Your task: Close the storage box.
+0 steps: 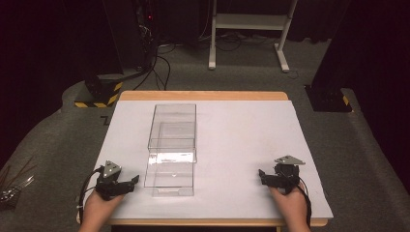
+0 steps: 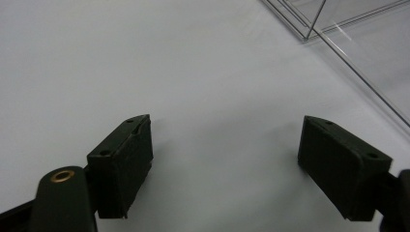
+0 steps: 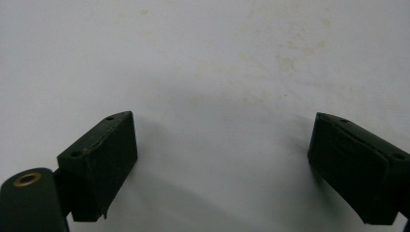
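Dark rm, grey carpet (image 1: 232,77), white desk frame (image 1: 249,21)

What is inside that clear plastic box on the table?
Nothing that I can see: through the clear plastic box only its own walls, some glare and the white table cover beneath show. Nothing covers it; both grippers rest apart from it.

Left gripper (image 1: 126,184): black body, grey three-cornered plate on top at its 12 o'clock, black cable looped off toward 8 o'clock. Right gripper (image 1: 265,175): same black build, grey plate at 12 o'clock, black cable trailed toward 5 o'clock past the wrist. Forearms were bare, no sleeves seen. In the left gripper view the pads (image 2: 126,169) were blocky, matte black, each with small screw recesses; a brass-ringed hole sat at 7 o'clock. Right gripper view matched, one pad (image 3: 104,162) edge slightly chipped
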{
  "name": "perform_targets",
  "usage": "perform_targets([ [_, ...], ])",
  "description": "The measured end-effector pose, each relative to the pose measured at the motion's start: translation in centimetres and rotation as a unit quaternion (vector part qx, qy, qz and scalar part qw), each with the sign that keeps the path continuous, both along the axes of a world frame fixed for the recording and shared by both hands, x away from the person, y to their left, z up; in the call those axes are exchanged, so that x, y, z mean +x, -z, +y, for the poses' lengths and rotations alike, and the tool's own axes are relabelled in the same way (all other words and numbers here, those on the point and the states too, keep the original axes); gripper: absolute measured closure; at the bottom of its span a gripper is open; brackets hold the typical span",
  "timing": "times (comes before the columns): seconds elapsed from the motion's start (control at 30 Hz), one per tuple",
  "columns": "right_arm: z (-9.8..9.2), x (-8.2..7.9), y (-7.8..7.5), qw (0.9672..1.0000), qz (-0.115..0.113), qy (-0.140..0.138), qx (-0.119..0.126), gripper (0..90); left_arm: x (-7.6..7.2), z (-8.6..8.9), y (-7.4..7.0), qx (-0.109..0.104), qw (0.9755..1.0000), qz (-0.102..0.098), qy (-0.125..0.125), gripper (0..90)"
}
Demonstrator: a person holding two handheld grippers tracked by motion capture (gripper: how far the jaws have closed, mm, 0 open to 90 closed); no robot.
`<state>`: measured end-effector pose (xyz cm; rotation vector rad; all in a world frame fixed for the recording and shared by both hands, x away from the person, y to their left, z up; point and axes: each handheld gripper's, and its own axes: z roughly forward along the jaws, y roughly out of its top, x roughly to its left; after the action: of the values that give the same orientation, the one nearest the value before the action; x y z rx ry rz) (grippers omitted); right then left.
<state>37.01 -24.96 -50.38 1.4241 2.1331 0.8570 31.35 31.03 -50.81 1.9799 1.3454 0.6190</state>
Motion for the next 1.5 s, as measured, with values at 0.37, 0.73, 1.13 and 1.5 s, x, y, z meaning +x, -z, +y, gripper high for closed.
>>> perform_targets([
  [0.37,0.0,0.0,0.0,1.0000,0.000,0.000,0.000,10.0,-0.2,0.0,-0.9,-0.014,0.9998,0.003,0.017,16.1],
  [0.73,0.0,0.0,0.0,1.0000,0.000,0.000,0.000,10.0,-1.0,0.1,-2.4,-0.037,0.9985,-0.030,0.025,15.3],
  [1.13,0.0,0.0,0.0,1.0000,0.000,0.000,0.000,10.0,-1.9,-0.1,-3.8,-0.050,0.9965,-0.054,0.039,15.0],
  [1.5,0.0,0.0,0.0,1.0000,-0.002,-0.001,-0.001,10.0,-2.7,-0.3,-5.0,-0.058,0.9944,-0.073,0.049,15.0],
])
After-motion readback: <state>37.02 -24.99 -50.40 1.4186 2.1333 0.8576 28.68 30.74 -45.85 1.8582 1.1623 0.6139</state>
